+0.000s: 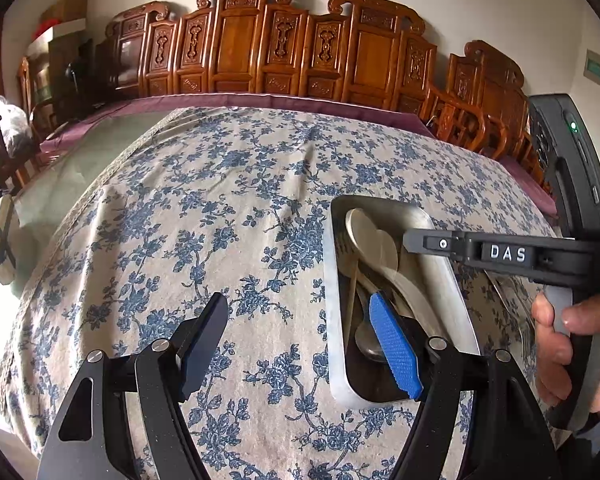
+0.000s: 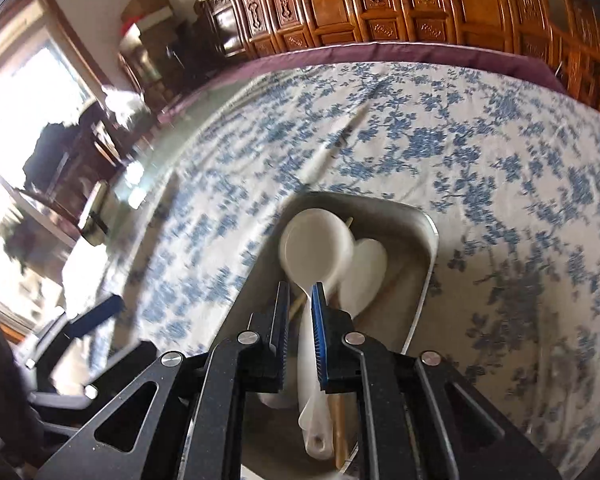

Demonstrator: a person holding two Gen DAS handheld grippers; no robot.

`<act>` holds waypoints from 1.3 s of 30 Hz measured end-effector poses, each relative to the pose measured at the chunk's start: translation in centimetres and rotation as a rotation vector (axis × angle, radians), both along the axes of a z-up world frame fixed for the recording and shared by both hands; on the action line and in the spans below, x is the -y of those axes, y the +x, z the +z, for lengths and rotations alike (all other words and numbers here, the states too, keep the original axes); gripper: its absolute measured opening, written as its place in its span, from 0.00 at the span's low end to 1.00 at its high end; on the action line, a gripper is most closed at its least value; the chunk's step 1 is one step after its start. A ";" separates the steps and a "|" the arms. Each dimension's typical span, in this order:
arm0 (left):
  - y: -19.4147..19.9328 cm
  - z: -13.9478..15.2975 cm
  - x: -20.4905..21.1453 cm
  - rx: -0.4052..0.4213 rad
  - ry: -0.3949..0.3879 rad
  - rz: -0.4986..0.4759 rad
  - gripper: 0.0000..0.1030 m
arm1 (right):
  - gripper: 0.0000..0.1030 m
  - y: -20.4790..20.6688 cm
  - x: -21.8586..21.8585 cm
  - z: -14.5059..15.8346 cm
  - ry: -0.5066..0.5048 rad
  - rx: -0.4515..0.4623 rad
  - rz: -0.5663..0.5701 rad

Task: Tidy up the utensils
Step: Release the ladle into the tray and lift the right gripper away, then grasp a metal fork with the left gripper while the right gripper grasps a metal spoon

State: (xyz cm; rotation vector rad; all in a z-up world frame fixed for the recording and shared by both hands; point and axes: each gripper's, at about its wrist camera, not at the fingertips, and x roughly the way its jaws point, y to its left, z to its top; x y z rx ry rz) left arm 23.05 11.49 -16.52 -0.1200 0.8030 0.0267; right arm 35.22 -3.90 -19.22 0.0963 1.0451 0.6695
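Note:
A metal tray [image 1: 448,280] sits on the blue-floral tablecloth and holds white plastic spoons [image 1: 374,246], a metal spoon [image 1: 370,344] and chopsticks [image 1: 352,300]. My left gripper [image 1: 300,344] is open; its right finger hangs over the tray's near end, its left finger over bare cloth. My right gripper [image 1: 410,240] reaches in from the right over the tray. In the right wrist view the right gripper [image 2: 300,304] stands just above the tray [image 2: 424,280], jaws narrowly apart around the handle of a white spoon [image 2: 312,248]. A chopstick [image 2: 336,148] lies on the cloth beyond.
Carved wooden chairs [image 1: 260,48] line the table's far edge. Forks [image 1: 516,304] lie on the cloth right of the tray, partly hidden by the hand. A dark chair with a bag [image 1: 4,136] stands at the far left.

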 end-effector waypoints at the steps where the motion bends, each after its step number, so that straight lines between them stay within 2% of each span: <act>1: 0.0 0.0 0.1 -0.001 0.003 -0.002 0.68 | 0.14 -0.1 0.0 0.0 0.002 0.003 0.004; 7: -0.4 0.8 1.8 0.019 0.027 -0.031 0.68 | 0.14 -2.0 3.8 1.3 0.000 0.095 -0.001; 11: -0.9 1.6 3.9 0.030 0.056 -0.062 0.68 | 0.16 -3.8 7.9 1.4 -0.053 0.163 -0.020; 13: -1.0 1.9 5.0 0.030 0.066 -0.077 0.68 | 0.21 -4.4 10.1 1.2 -0.078 0.187 -0.036; 17: -1.1 1.8 7.5 0.016 0.099 -0.111 0.68 | 0.26 -5.3 14.6 0.7 -0.124 0.227 -0.077; 19: -1.2 1.5 8.8 0.004 0.097 -0.128 0.68 | 0.33 -5.3 16.8 0.4 -0.139 0.238 -0.095; 26: -1.1 0.6 14.5 -0.027 0.107 -0.223 0.69 | 0.34 -4.7 22.3 -2.4 -0.210 0.243 -0.155; 33: -0.1 -1.6 19.3 -0.078 0.133 -0.294 0.69 | 0.34 -3.9 21.4 -5.7 -0.230 0.187 -0.079; 39: 0.4 -3.3 20.7 -0.128 0.131 -0.304 0.69 | 0.34 -2.7 19.3 -7.6 -0.311 0.162 -0.033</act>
